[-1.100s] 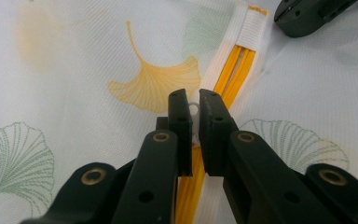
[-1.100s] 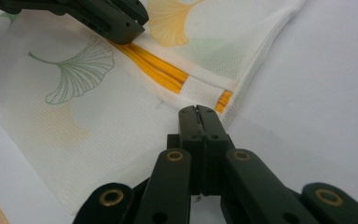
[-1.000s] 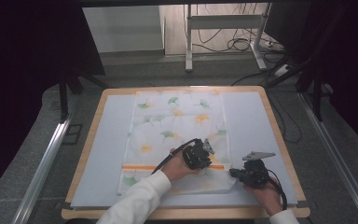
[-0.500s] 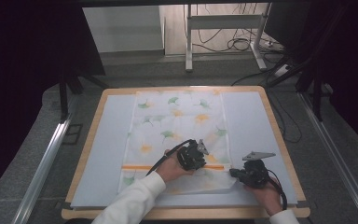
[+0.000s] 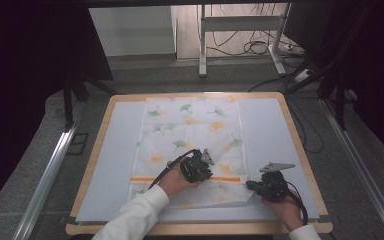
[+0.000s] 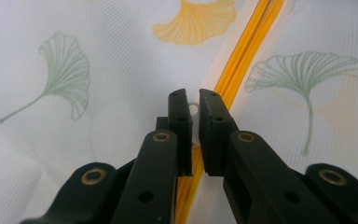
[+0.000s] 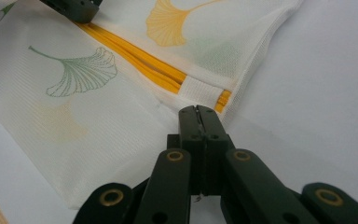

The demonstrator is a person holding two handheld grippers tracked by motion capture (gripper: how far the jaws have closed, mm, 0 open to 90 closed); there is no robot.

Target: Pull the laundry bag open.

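Low in the high view's centre, the left gripper (image 5: 198, 167) pinches the zipper pull (image 6: 194, 110); the orange zipper (image 5: 190, 178) runs rightward toward the right gripper (image 5: 260, 187), clamped on the laundry bag's (image 5: 190, 130) corner.

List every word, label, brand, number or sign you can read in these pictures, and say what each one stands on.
There are none to read. The mesh bag carries only a print of green and orange ginkgo leaves and an orange zipper, with no lettering. The white tab at the zipper's end is blank. The left gripper and the right gripper show bare black jaws with screws and no markings. The table bears no label.
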